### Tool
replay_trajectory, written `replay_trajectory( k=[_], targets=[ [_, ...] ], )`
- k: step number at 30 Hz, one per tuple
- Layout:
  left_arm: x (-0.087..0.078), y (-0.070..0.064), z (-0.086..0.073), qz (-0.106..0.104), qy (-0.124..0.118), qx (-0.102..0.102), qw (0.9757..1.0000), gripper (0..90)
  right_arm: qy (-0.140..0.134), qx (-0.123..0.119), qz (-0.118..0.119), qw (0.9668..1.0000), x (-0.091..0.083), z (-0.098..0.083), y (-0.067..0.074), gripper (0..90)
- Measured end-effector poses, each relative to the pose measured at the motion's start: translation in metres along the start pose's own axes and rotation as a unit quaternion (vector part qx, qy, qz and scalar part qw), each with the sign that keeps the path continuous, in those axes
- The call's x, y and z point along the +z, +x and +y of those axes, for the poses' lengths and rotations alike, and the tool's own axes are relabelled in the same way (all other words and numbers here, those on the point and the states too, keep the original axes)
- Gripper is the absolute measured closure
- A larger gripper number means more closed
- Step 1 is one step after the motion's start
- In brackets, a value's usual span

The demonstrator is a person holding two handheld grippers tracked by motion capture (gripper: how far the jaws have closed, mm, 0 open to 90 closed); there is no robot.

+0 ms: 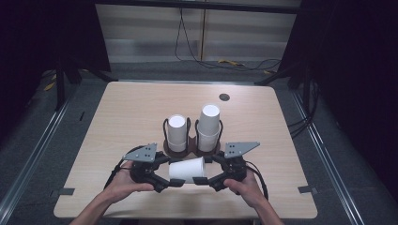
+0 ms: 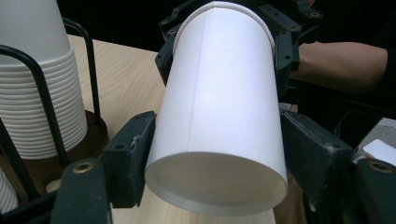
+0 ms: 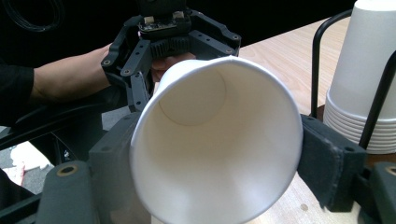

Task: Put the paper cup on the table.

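White cup [image 1: 187, 169] sideways — clamped between 2 tongs, left tongs [image 1: 172, 183], right tongs [image 1: 201, 180].

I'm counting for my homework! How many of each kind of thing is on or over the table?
Loose white paper cup, lying sideways between both grippers: 1
Stacks of white cups: 2
Black wire cup holders: 1, with two rings
Black grippers, left and right: 2
Total: 6

Two wire racks of stacked cups [image 1: 195, 129] stand just behind the held cup [image 1: 187, 169], blocking any push away from the person. The surface [image 1: 126, 108] lies open left, right and beyond the racks.
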State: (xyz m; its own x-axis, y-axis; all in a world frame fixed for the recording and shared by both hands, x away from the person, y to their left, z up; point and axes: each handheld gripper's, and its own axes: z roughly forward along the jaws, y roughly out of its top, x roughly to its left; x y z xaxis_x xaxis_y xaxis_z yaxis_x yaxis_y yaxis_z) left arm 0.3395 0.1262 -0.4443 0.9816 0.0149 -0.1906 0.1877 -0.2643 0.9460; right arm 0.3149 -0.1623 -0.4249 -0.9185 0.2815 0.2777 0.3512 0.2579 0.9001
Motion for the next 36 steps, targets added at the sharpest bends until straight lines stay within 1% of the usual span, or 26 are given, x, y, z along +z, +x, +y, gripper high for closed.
replay_trajectory(
  k=[1,3,6,8,11,13,14,15,16,18,19,20,21,23,24,26,27,28,29,31,33,34,35,36],
  targets=[
    [0.000,0.000,0.000,0.005,0.000,-0.001,1.0000,24.8,0.000,0.000,0.000,1.0000,0.000,0.000,-0.001,22.6],
    [0.000,0.001,0.000,0.005,-0.002,-0.004,1.0000,22.2,-0.001,0.001,-0.001,1.0000,-0.001,0.000,-0.001,22.6],
    [-0.001,0.001,0.000,0.009,0.002,-0.006,0.9999,20.9,-0.001,0.001,-0.002,1.0000,-0.001,0.000,-0.001,22.7],
    [0.000,0.001,0.000,0.013,0.002,-0.005,0.9999,17.8,0.000,0.002,-0.005,1.0000,-0.001,0.000,-0.001,22.7],
    [0.000,0.001,0.000,0.023,0.010,-0.005,0.9997,15.9,0.001,0.002,-0.008,1.0000,-0.003,0.001,-0.001,22.7],
    [-0.001,0.001,0.000,0.034,0.022,-0.002,0.9992,15.9,-0.001,0.003,-0.011,0.9999,-0.004,0.001,-0.002,22.7],
    [-0.002,0.001,0.000,0.040,0.022,-0.003,0.9989,15.9,-0.001,0.004,-0.013,0.9999,-0.005,0.001,-0.002,22.8],
    [-0.005,0.001,-0.002,0.052,0.017,-0.003,0.9985,16.6,0.000,0.005,-0.015,0.9999,-0.005,0.001,-0.002,22.9],
    [-0.005,0.001,-0.002,0.052,0.017,-0.003,0.9985,17.0,0.000,0.005,-0.015,0.9999,-0.005,0.001,-0.002,22.9],
    [-0.007,0.003,-0.004,0.061,0.018,-0.009,0.9979,16.8,0.000,0.009,-0.021,0.9997,-0.005,0.001,-0.003,22.9],
    [-0.009,0.003,-0.005,0.064,0.023,-0.013,0.9976,16.4,0.001,0.011,-0.023,0.9997,-0.005,0.001,-0.003,22.9],
    [-0.010,0.003,-0.006,0.067,0.026,-0.013,0.9973,16.4,0.001,0.011,-0.023,0.9997,-0.005,0.001,-0.003,22.9],
    [-0.011,0.002,-0.008,0.070,0.026,-0.017,0.9971,16.3,0.001,0.011,-0.027,0.9996,-0.005,0.001,-0.004,22.9],
    [-0.014,0.000,-0.011,0.076,0.034,-0.014,0.9964,16.2,0.002,0.013,-0.028,0.9995,-0.005,0.001,-0.004,23.0],
    [-0.015,0.000,-0.012,0.078,0.034,-0.013,0.9963,16.2,0.002,0.013,-0.028,0.9995,-0.005,0.001,-0.004,23.0],
    [-0.019,0.000,-0.012,0.088,0.034,-0.016,0.9954,16.2,0.004,0.014,-0.031,0.9994,-0.005,0.001,-0.004,23.1],
    [-0.022,0.001,-0.011,0.099,0.037,-0.023,0.9942,16.3,0.004,0.014,-0.032,0.9994,-0.006,0.001,-0.004,23.1],
    [-0.024,0.001,-0.010,0.100,0.037,-0.030,0.9938,16.9,0.005,0.015,-0.035,0.9993,-0.006,0.001,-0.003,23.1],
    [-0.026,0.002,-0.010,0.104,0.041,-0.027,0.9934,16.9,0.005,0.014,-0.037,0.9992,-0.007,0.001,-0.003,23.2],
    [-0.028,0.001,-0.011,0.118,0.050,-0.024,0.9915,17.0,0.008,0.015,-0.041,0.9990,-0.008,0.001,-0.003,23.2],
    [-0.029,0.002,-0.014,0.122,0.060,-0.033,0.9903,17.1,0.009,0.018,-0.049,0.9986,-0.011,0.000,-0.004,23.4],
    [-0.029,0.002,-0.014,0.122,0.060,-0.033,0.9903,17.4,0.009,0.018,-0.049,0.9986,-0.011,0.000,-0.004,23.4],
    [-0.030,0.002,-0.014,0.126,0.065,-0.031,0.9894,17.4,0.011,0.018,-0.053,0.9984,-0.012,0.000,-0.004,23.4],
    [-0.030,0.003,-0.015,0.130,0.064,-0.036,0.9888,17.4,0.012,0.020,-0.057,0.9981,-0.014,0.001,-0.004,23.5]
  ],
)
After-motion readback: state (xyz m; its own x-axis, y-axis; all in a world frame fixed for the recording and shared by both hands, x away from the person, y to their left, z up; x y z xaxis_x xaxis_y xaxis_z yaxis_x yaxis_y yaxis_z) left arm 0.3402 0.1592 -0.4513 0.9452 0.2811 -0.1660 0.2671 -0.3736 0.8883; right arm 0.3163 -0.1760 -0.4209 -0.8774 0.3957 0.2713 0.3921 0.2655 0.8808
